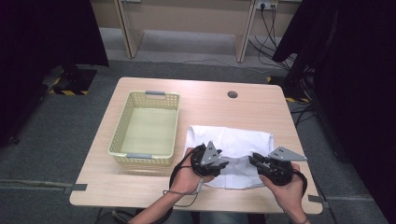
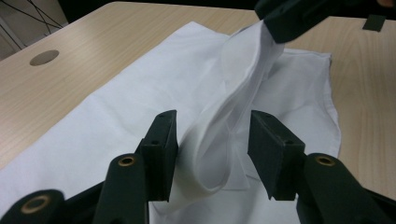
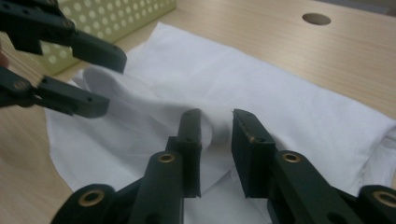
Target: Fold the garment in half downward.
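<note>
- The left gripper (image 2: pixel 212 140) has its jaws spread, with a raised fold of the white cloth (image 2: pixel 140 116) standing between them; the fold brushes the inner face of one jaw, but the pads do not press on it.
- The right gripper (image 3: pixel 215 140) has a ridge of the same cloth (image 3: pixel 280 93) between its jaws; the gap is narrow and the fabric fills it, so the jaws pinch the cloth loosely.
- In the left gripper view the right gripper's jaw tips (image 2: pixel 299 18) hold a lifted corner of the fabric, which hangs in a curved sheet down to the left jaws.
- In the high view both grippers, left (image 1: pixel 223 164) and right (image 1: pixel 254 161), sit over the cloth's near edge, close together, each in a hand (image 1: pixel 187 179).
- The cloth (image 1: pixel 233 140) lies flat near the bench's (image 1: pixel 140 186) near right corner, reaching toward the right edge.
- A pale yellow basket (image 1: pixel 120 135) stands just left of the cloth, toward the bench's left edge.
- A round cable hole (image 1: pixel 232 94) lies near the far edge.
</note>
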A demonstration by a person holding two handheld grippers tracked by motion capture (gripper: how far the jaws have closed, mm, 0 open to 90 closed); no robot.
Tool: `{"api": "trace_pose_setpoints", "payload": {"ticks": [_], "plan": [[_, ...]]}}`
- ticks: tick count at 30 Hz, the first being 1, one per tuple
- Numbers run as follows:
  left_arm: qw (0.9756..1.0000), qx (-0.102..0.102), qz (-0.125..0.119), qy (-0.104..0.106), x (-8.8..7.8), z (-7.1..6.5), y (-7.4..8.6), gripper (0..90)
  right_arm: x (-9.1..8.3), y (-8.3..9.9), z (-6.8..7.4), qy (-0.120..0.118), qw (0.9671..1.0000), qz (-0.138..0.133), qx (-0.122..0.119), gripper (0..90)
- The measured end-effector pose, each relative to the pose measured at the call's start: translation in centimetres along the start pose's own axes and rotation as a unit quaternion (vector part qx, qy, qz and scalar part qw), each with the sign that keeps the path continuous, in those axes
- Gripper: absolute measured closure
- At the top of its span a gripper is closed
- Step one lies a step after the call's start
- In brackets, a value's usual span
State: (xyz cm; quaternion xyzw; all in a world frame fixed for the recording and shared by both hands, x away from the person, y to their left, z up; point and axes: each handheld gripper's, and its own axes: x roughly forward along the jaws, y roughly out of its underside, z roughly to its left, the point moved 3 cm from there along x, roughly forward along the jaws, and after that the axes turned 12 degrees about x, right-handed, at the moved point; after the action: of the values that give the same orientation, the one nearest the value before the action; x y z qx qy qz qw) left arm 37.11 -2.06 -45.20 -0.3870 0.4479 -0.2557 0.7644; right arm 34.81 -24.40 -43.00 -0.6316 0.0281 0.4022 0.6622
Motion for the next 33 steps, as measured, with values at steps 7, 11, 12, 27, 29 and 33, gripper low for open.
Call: {"api": "trace_pose_setpoints", "payload": {"ticks": [7,11,12,27,29,33], "plan": [[0.9998,0.012,0.008,0.014,0.0,-0.6,0.1,52.5,-0.9,-1.5,0.1,-0.011,0.9997,-0.021,0.008,68.4],[0.9996,0.013,0.009,0.022,-0.1,-0.9,0.3,52.5,0.0,-1.4,-0.4,-0.007,0.9999,0.002,0.015,66.7],[0.9995,0.015,0.01,0.025,-0.1,-1.0,0.3,52.4,0.3,-1.2,-0.4,-0.006,0.9998,0.01,0.016,66.4],[0.9984,-0.01,-0.002,0.056,-1.5,-2.0,0.7,45.0,1.8,2.2,-0.4,-0.004,0.9981,0.057,0.024,65.0],[0.998,-0.017,-0.01,0.059,-1.8,-2.0,0.5,43.9,1.9,2.5,-0.4,-0.004,0.9978,0.062,0.024,65.0],[0.9981,-0.026,-0.021,0.052,-2.3,-1.8,0.3,43.0,2.2,3.1,-0.4,-0.005,0.9971,0.072,0.025,64.9]]}}
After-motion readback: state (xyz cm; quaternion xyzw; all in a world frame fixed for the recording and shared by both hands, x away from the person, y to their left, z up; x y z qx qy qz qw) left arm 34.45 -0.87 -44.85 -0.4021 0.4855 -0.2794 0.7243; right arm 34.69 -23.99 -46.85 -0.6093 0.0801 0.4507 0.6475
